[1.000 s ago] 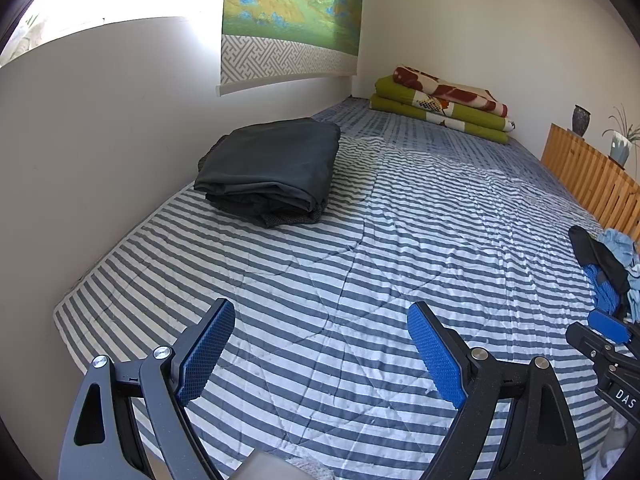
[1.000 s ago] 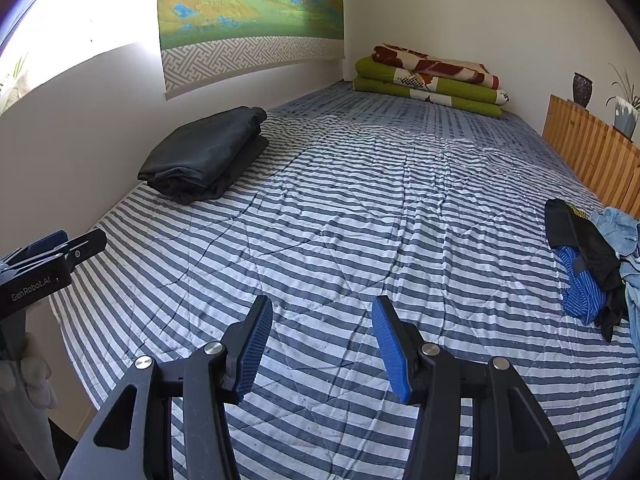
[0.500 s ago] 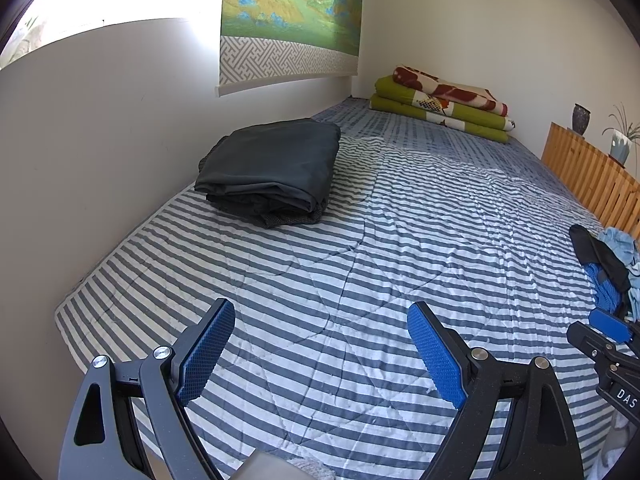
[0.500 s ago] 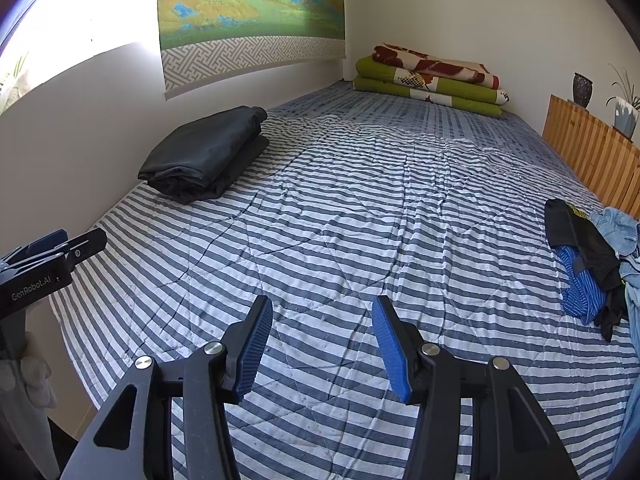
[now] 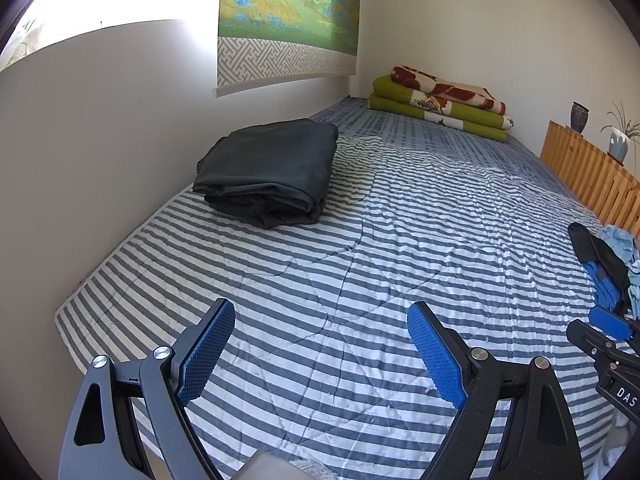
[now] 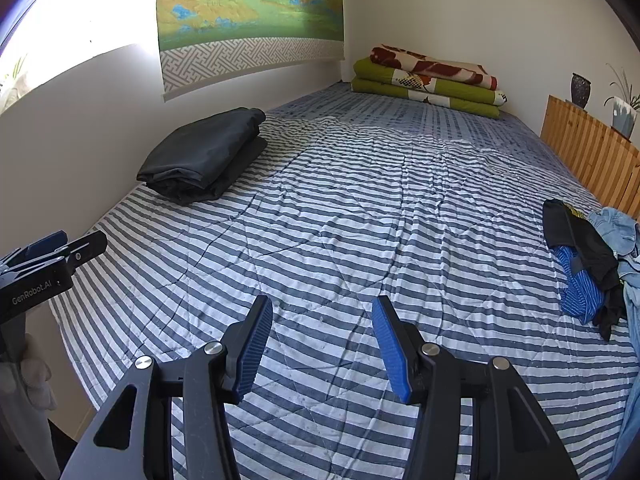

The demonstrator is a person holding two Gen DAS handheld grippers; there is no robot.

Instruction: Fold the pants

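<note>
Nothing has changed over the last second: your left gripper [image 5: 320, 354] hangs with its jaws spread wide and empty, your right gripper [image 6: 322, 346] about half parted, also empty, both unmoved above the grey-and-white striped quilt [image 5: 400, 240]. You look to be between garments. The folded dark-grey pants [image 5: 272, 168] lie stacked by the left wall, long axis running away from you along it (folded edges facing you). The next pair is probably in the crumpled heap of black, blue and denim clothes [image 6: 588, 264] at your right; its direction cannot be told.
</note>
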